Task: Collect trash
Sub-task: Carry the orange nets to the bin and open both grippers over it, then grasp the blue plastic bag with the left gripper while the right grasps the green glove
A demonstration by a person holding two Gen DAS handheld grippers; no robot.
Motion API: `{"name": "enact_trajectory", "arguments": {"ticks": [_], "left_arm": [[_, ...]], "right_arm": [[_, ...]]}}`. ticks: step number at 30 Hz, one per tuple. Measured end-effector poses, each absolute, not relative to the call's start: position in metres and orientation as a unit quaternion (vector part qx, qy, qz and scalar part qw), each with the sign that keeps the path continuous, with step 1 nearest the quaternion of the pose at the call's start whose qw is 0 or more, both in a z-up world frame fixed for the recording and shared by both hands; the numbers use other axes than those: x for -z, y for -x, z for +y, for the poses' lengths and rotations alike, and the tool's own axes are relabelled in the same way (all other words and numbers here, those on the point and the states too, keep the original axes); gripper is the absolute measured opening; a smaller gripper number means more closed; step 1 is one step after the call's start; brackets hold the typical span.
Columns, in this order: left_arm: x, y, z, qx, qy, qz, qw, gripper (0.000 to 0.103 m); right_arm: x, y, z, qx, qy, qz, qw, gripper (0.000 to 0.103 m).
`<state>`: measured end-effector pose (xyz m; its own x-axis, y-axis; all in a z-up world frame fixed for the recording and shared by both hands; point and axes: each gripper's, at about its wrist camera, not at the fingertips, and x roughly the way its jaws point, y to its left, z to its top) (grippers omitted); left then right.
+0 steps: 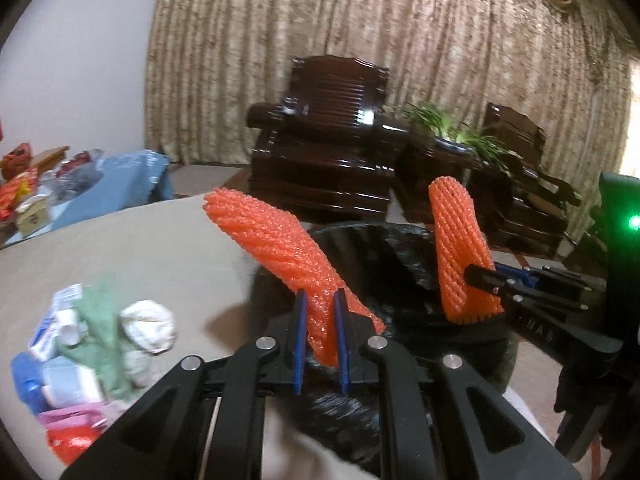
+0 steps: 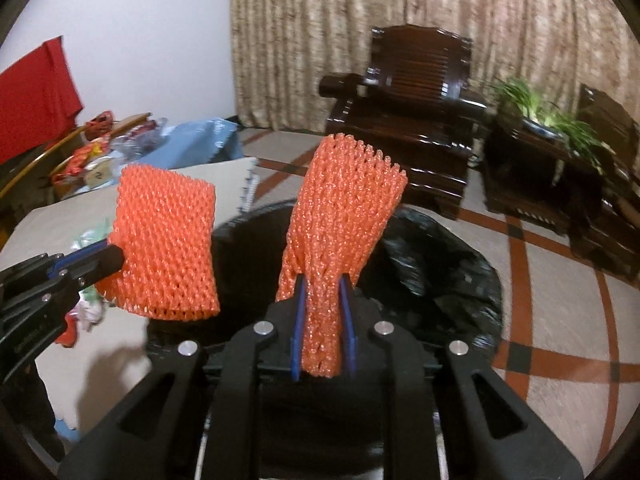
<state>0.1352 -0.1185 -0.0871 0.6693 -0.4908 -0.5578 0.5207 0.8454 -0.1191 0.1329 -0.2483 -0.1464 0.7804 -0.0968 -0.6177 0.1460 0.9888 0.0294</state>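
The left claw is closed on an orange foam fruit net, its blue pads pinching the net's lower part while the rest slants up and away. The right claw grips a second orange foam net, squeezed narrow between the pads and fanning out above. Both nets hang over the open mouth of a bin lined with a black trash bag, which stands just off the desk's edge. On the beige desk, near its edge beside the bin, lies a heap of other trash: crumpled white paper, green tissue, small bottles, pink and red wrappers. Dark wooden armchairs stand by the curtain behind.
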Motion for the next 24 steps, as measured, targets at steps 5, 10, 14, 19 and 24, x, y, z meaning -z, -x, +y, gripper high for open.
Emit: {"name": "enact_trajectory", "arguments": {"ticks": [5, 10, 14, 19, 24], "left_arm": [[0.092, -0.14, -0.132, 0.287, -0.023, 0.306, 0.907, 0.043], [0.09, -0.139, -0.113, 0.257, -0.02, 0.301, 0.918, 0.068], [0.087, -0.134, -0.084, 0.206, -0.013, 0.29, 0.935, 0.094], [0.08, -0.132, -0.034, 0.155, -0.011, 0.278, 0.948, 0.097], [0.078, -0.121, 0.017, 0.098, -0.012, 0.271, 0.958, 0.097]], "right_arm": [[0.157, -0.126, -0.266, 0.098, -0.05, 0.33, 0.937, 0.062], [0.156, -0.121, -0.267, 0.112, -0.05, 0.32, 0.939, 0.092], [0.149, -0.123, -0.258, 0.097, -0.061, 0.307, 0.945, 0.098], [0.138, -0.132, -0.223, 0.063, -0.052, 0.3, 0.95, 0.098], [0.131, -0.141, -0.177, 0.015, -0.044, 0.295, 0.954, 0.098]]}}
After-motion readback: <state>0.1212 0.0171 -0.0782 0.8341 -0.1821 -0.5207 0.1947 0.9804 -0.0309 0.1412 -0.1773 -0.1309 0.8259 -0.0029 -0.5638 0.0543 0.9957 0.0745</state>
